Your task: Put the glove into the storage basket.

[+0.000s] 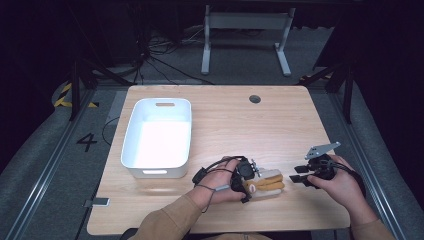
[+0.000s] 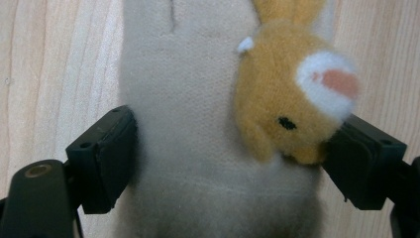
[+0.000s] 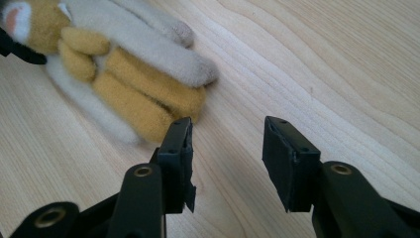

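Table point(image 1: 225, 120): a big wooden top. Everything sits on it.
Bin point(image 1: 134, 125): a white tub at about 10 o'clock on the table. Nothing is in it.
Glove point(image 2: 198, 124): a soft, cream-coloured glove with a yellow bunny face sewn on. It lies flat at about 6 o'clock, near the front edge, well apart from the bin.
Left gripper point(image 1: 250, 181): its two black jaws sit one on each side of the glove's cuff end. They touch the fuzz, but I cannot tell if they are squeezing yet.
Right gripper point(image 3: 228, 144): its jaws are wide apart and hold nothing. It waits at about 4 o'clock, just beside the glove's fingertips.
What could go wrong: I think the glove could slip out when it is lifted, because it is soft and floppy. One jaw rests on the bunny face, so it might grab only fuzz.
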{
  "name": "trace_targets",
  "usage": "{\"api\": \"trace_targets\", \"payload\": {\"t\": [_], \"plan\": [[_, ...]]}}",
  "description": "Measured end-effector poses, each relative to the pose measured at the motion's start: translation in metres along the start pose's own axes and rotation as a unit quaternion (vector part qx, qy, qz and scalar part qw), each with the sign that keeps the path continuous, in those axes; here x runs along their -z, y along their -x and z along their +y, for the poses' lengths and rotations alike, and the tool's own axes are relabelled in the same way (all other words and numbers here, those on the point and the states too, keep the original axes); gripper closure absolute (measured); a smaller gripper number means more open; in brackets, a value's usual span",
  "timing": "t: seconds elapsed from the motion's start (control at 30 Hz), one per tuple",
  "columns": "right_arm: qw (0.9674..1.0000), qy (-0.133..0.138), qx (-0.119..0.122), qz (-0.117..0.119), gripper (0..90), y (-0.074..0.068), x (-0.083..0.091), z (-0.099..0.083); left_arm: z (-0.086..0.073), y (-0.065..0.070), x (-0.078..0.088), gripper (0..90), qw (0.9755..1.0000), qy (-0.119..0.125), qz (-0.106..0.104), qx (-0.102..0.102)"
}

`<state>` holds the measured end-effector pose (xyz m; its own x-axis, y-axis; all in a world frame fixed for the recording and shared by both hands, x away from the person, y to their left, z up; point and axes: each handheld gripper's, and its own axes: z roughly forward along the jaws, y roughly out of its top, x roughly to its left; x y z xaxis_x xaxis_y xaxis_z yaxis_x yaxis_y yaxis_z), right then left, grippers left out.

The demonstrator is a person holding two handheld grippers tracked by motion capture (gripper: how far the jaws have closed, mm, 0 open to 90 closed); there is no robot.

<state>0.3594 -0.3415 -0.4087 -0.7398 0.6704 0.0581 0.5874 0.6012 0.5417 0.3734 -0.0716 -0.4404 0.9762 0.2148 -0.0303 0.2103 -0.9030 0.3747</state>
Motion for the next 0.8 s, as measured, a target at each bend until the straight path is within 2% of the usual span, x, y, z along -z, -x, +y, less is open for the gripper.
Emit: {"api": "trace_targets", "payload": {"t": [0.23, 0.33, 0.47, 0.57, 0.67, 0.8], "plan": [[1.0000, 0.002, -0.001, 0.001, 55.7, -0.0002, 0.0002, 0.0001, 0.0025, -0.0004, -0.0012, 16.2, 1.0000, -0.008, 0.002, 0.001], [1.0000, 0.002, -0.002, 0.001, 55.6, 0.0002, -0.0001, -0.0001, 0.0035, -0.0003, -0.0024, 16.1, 0.9999, -0.010, 0.006, -0.007], [1.0000, 0.003, -0.002, 0.003, 55.1, 0.0002, -0.0006, -0.0002, 0.0063, 0.0023, -0.0037, 15.0, 0.9994, -0.028, 0.015, -0.014], [1.0000, 0.002, -0.002, 0.003, 54.8, 0.0007, -0.0011, -0.0005, 0.0064, 0.0020, -0.0039, 14.5, 0.9994, -0.028, 0.014, -0.016], [1.0000, 0.003, -0.003, 0.004, 54.7, 0.0009, -0.0011, -0.0005, 0.0061, 0.0009, -0.0026, 17.0, 0.9994, -0.026, 0.014, -0.017], [1.0000, 0.004, -0.004, 0.004, 54.7, -0.0002, -0.0009, -0.0002, 0.0071, 0.0009, 0.0007, 28.0, 0.9993, -0.031, 0.015, -0.018]]}}
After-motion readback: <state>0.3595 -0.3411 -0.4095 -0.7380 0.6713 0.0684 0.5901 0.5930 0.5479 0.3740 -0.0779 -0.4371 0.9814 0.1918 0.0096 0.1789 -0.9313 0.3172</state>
